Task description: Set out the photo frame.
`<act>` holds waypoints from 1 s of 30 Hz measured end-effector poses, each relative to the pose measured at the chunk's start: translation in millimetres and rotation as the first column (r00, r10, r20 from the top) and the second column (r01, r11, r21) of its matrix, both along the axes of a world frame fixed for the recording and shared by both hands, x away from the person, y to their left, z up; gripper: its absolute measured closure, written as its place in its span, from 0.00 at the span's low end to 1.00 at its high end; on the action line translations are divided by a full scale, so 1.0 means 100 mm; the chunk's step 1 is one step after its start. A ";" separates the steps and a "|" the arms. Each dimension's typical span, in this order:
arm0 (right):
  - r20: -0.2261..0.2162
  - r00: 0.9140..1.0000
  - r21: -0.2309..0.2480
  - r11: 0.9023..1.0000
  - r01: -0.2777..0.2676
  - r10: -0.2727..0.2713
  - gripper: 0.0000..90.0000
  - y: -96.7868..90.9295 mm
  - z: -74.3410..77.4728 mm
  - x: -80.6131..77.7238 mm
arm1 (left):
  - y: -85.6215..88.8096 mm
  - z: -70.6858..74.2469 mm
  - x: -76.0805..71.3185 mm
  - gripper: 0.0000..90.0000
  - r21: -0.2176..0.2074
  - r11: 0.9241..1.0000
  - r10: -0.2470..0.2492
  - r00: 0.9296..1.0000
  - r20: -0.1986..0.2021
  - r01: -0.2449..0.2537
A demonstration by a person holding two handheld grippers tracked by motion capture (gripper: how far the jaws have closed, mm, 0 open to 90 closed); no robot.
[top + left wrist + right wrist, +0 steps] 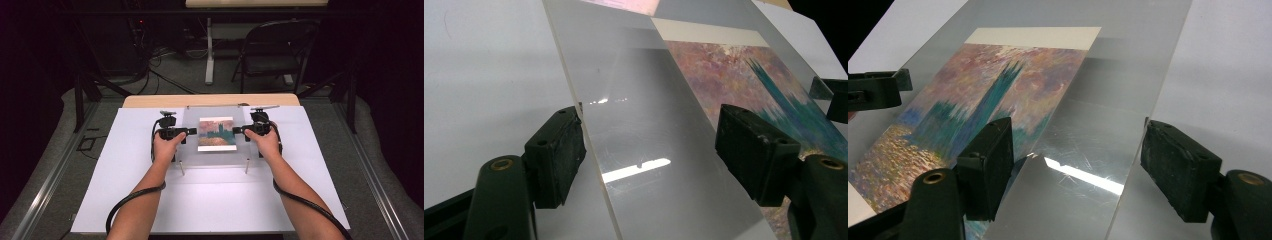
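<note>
At the middle of the white worktop [125,200], a clear acrylic sheet [210,155] lies over a painted print [217,133]. Left gripper [190,131] and right gripper [236,130] each straddle one side edge, jaws apart, not yet clamped. Judged step: positioning to grip the sheet. Next move calls for closing both together, evenly. No containers are present.

A wooden table [150,101] carries a white sheet [125,175] (covering most of it), a clear panel [190,145] standing on it.
</note>
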State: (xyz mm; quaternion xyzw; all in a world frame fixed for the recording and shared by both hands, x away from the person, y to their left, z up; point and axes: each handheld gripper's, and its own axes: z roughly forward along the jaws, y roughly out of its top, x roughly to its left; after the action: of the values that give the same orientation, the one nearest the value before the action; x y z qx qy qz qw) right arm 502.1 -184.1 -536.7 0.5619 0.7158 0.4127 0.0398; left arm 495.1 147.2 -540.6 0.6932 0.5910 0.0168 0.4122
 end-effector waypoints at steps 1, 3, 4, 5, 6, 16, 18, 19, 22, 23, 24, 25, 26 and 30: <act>-0.002 1.000 0.001 1.000 0.004 -0.004 0.32 0.00 0.00 0.00 | 0.00 0.00 0.00 0.31 0.002 1.000 0.000 1.000 0.004 0.000; 0.001 1.000 0.000 1.000 0.002 -0.002 0.32 0.00 0.01 -0.01 | 0.01 0.01 -0.01 0.32 0.001 1.000 -0.001 1.000 0.005 0.001; 0.003 1.000 -0.004 1.000 0.000 0.000 0.32 0.00 0.02 -0.01 | 0.01 0.02 -0.01 0.33 -0.005 1.000 0.000 1.000 0.006 0.000; 0.012 1.000 -0.006 1.000 -0.004 0.004 0.32 0.00 0.03 -0.02 | 0.02 0.02 -0.02 0.34 -0.006 1.000 0.004 1.000 0.009 -0.004; 0.012 1.000 -0.006 1.000 -0.004 0.004 0.32 0.00 0.03 -0.02 | 0.02 0.03 -0.02 0.34 -0.006 1.000 0.004 1.000 0.008 -0.004; 0.066 0.998 -0.037 0.999 -0.007 0.010 0.33 0.02 0.16 -0.12 | 0.00 0.18 -0.11 0.37 0.010 1.000 0.025 0.999 0.047 -0.025; 0.081 0.997 -0.044 0.999 -0.001 0.005 0.33 0.04 0.20 -0.15 | -0.01 0.21 -0.14 0.37 0.016 1.000 0.024 0.998 0.059 -0.025; 0.089 0.996 -0.052 0.999 -0.001 0.006 0.33 0.04 0.21 -0.16 | -0.01 0.23 -0.15 0.37 0.020 1.000 0.022 0.998 0.065 -0.023; 0.107 0.994 -0.061 0.998 0.006 0.000 0.33 0.06 0.26 -0.21 | -0.01 0.27 -0.19 0.38 0.024 0.999 0.028 0.996 0.083 -0.030; 0.110 0.994 -0.065 0.998 0.009 -0.002 0.33 0.07 0.27 -0.22 | -0.01 0.29 -0.21 0.38 0.026 0.999 0.029 0.996 0.087 -0.031; 0.121 0.993 -0.072 0.997 0.008 0.001 0.33 0.07 0.29 -0.24 | -0.02 0.30 -0.22 0.39 0.027 0.999 0.030 0.995 0.095 -0.033; 0.123 0.992 -0.075 0.997 0.011 -0.002 0.33 0.08 0.31 -0.25 | -0.02 0.32 -0.24 0.39 0.028 0.999 0.030 0.995 0.100 -0.033; 0.133 0.991 -0.081 0.997 0.012 -0.001 0.33 0.08 0.33 -0.27 | -0.02 0.33 -0.25 0.39 0.029 0.999 0.030 0.994 0.105 -0.033; 0.152 0.988 -0.095 0.995 0.015 0.000 0.33 0.09 0.38 -0.32 | -0.02 0.38 -0.30 0.40 0.038 0.999 0.030 0.992 0.126 -0.035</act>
State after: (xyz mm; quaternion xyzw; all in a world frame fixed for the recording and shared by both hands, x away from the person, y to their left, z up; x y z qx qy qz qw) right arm 470.3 -174.7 -499.1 0.5290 0.7274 0.4195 0.1225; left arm 464.9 145.1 -502.6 0.6890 0.5748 0.0787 0.4343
